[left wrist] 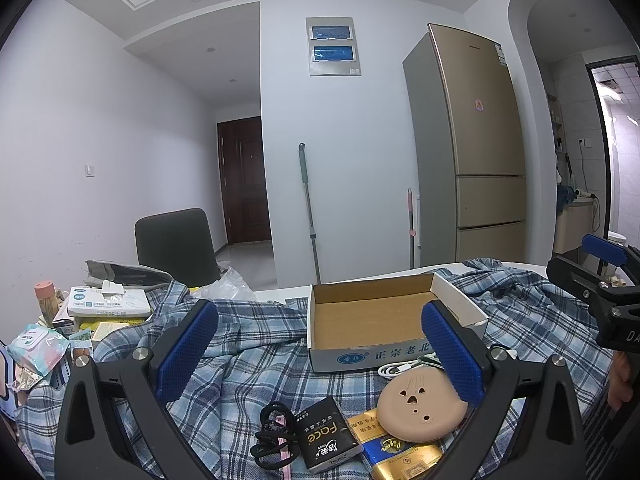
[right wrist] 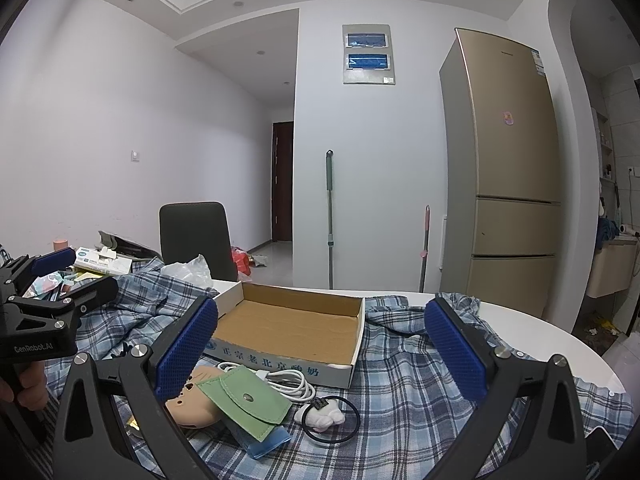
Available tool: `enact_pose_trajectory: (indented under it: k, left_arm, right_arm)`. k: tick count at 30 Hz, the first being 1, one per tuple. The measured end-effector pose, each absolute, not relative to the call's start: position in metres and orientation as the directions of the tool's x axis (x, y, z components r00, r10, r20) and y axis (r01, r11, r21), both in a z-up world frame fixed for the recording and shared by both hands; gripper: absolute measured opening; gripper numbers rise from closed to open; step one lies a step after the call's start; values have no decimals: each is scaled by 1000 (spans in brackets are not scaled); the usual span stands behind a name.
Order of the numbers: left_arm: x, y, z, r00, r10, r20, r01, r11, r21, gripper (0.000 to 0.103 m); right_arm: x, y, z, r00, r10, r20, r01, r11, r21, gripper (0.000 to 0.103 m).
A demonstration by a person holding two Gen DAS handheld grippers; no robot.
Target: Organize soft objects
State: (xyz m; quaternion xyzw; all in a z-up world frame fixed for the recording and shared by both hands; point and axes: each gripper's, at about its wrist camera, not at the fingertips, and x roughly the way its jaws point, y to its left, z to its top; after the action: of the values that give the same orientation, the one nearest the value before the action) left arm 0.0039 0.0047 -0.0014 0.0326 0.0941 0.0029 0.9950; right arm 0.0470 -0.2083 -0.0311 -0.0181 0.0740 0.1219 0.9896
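Grippers both hovering over the plaid cloth (left wrist: pixel 248 344), holding nothing. Left gripper (left wrist: pixel 320 352) standing wide open, blue pads (left wrist: pixel 188 344) spread well apart. Right gripper (right wrist: pixel 322 354) likewise gaping, empty between its pads (right wrist: pixel 456 354).

Lying straight ahead of the left gripper: cardboard box (left wrist: pixel 372 320), open-topped, nothing inside. Sitting just this side of the box, near the right pad: round tan cushion (left wrist: pixel 420 408) with small holes, partly overlapping a gold and blue packet (left wrist: pixel 400 456). Resting beside that, toward the middle: black tissue pack (left wrist: pixel 328 436), and black hair ties (left wrist: pixel 272 436) tangled to its left. Peeking out between box and cushion: white cable (left wrist: pixel 394 370).

Seen from the right gripper: same box (right wrist: pixel 296 328) lying ahead and slightly left. Lying close below its left pad: green felt pouch (right wrist: pixel 248 400) with a snap, overlapping the tan cushion (right wrist: pixel 192 408) and a blue packet (right wrist: pixel 268 440). Curling just beside the pouch, against the box front: white cable (right wrist: pixel 288 384). Sitting nearer the middle between the fingers: small white plush charm (right wrist: pixel 324 416) on a black hair ring (right wrist: pixel 352 416).

Showing at the far left of the right view: left gripper (right wrist: pixel 60 276), gripped by a hand (right wrist: pixel 28 384).
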Motion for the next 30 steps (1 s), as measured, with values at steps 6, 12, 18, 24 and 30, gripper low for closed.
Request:
enact_pose_trajectory:
  k: [6,12,18,24,30]
  left_arm:
    - [4,5,-1,982,10,-188,2,998,61,103]
    - [0,0,-5,984,-5,-180,18,997,72,103]
    - [-4,1,-1,986,-50,-161,60,997,56,103]
    - [-5,4,7,986,-20,-165,28,998,49,103]
    - [3,9,20,974,-43,-223,48,999,18,103]
  right_arm:
    - [47,-207,-31,959,239,-152,-244,970,-18,103]
    - [49,-201,-31,961,216,-173,-227,973,-48,103]
    - [61,-206,-33,945,232,-231,-241,970,-13,103]
    - [66,-209,-18,919,241,-312,-254,967,-1,103]
    - [76,-202,-1,840,342,-421,-354,934,52,103]
